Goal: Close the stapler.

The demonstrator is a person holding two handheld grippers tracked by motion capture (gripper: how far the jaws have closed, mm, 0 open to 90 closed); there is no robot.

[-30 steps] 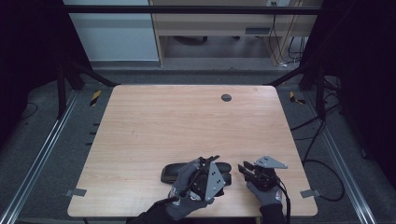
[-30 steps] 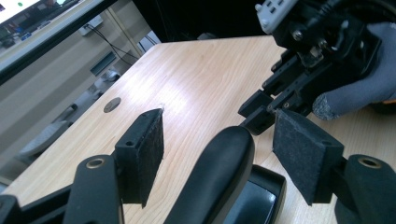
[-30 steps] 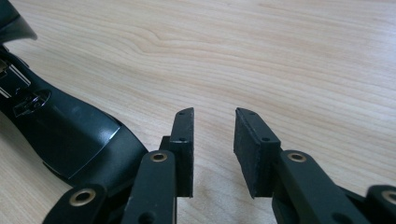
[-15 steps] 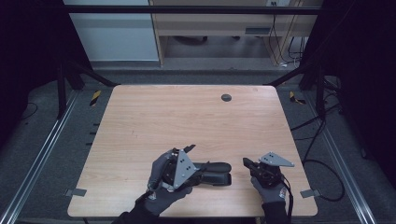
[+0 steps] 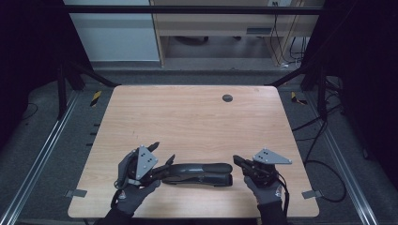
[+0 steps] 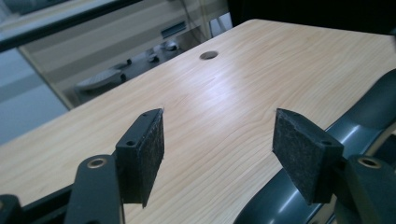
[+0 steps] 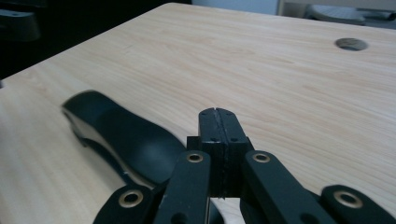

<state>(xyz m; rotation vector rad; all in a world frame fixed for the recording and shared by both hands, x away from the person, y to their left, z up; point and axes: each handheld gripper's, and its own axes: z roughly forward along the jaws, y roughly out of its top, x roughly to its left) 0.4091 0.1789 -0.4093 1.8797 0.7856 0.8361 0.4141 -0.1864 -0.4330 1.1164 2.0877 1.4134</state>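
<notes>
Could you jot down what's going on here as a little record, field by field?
surface: wooden table with a round hole
object: long dark curved piece, lying flat near the front edge
left tongs: open, one pad beside the piece, nothing gripped
right tongs: shut, empty, at the piece's other end
hands: gloved

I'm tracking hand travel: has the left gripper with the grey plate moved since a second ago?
Yes. The left gripper has shifted leftward along the near edge of the wooden table, farther from the round hole.
</notes>
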